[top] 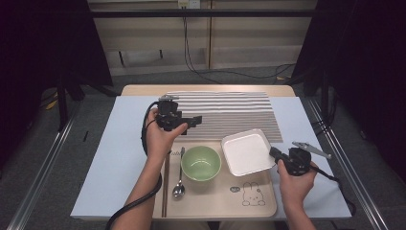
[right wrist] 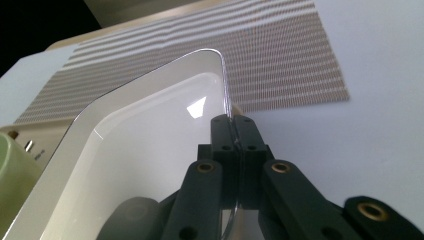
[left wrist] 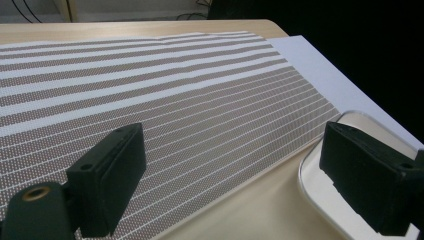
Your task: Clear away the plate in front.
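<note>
The right gripper pinches the white plate's rim, seemingly lifted off the tray; the left gripper gapes wide beyond that tray.

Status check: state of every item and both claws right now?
white square plate: rim pinched, overhanging the tray edge
right claw: shut on plate rim
left claw: open, empty, over striped placemat
green bowl: upright, empty, on tray
spoon: flat on tray
chopsticks: flat on tray

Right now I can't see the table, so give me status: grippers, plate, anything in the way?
Right gripper shut on white plate rim. Left gripper open, over striped mat. Green bowl sits beside plate on tray.
</note>
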{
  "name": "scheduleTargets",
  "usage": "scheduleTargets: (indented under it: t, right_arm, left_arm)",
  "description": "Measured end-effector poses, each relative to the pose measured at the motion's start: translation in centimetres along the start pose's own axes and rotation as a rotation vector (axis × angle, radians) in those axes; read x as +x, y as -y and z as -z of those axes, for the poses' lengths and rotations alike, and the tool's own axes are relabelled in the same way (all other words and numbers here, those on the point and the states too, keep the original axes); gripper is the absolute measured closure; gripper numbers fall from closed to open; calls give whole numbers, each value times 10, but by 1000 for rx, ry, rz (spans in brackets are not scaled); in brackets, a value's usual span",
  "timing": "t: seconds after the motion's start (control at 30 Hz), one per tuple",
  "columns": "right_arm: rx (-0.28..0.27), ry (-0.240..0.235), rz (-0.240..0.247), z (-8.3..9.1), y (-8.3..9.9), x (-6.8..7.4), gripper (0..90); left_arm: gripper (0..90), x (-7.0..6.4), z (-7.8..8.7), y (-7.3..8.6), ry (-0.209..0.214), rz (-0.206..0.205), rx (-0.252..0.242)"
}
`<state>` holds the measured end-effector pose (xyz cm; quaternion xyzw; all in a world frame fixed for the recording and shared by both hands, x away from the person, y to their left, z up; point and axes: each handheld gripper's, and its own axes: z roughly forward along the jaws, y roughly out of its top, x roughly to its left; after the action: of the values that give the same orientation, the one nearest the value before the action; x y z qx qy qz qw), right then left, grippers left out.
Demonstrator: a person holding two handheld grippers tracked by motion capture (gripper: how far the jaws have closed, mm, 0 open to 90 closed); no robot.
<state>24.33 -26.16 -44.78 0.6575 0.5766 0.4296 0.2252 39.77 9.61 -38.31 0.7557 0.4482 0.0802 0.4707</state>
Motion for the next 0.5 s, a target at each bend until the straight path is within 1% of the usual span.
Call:
scheduleTargets:
  t: [0.07, 0.1, 0.2, 0.23, 0.3, 0.33, 0.47, 0.5]
  right_arm:
    - [12, 11, 19, 1, 7, 2, 898]
    - [15, 13, 19, 1, 10, 3, 898]
    - [17, 13, 4, 3, 18, 7, 898]
    - [17, 16, -1, 3, 20, 8, 898]
    - [19, 28, -7, 3, 24, 10, 898]
    - [21, 30, -8, 3, 26, 10, 898]
    - [8, 44, -16, 4, 30, 11, 898]
    - [9, 43, -29, 5, 32, 13, 898]
  left_arm:
    - [101, -2, 2, -1, -1, 1, -18]
    - [99, -3, 2, -2, -7, -2, -22]
    - [92, -4, 5, -4, -10, -13, -27]
    - [91, -4, 5, -4, -7, -7, -31]
    - [90, -4, 7, -5, -13, -4, -36]
    - [89, -3, 8, -5, -14, -8, -38]
    - [88, 0, 10, -8, -17, 3, -59]
    - [88, 1, 11, -8, -18, 5, -59]
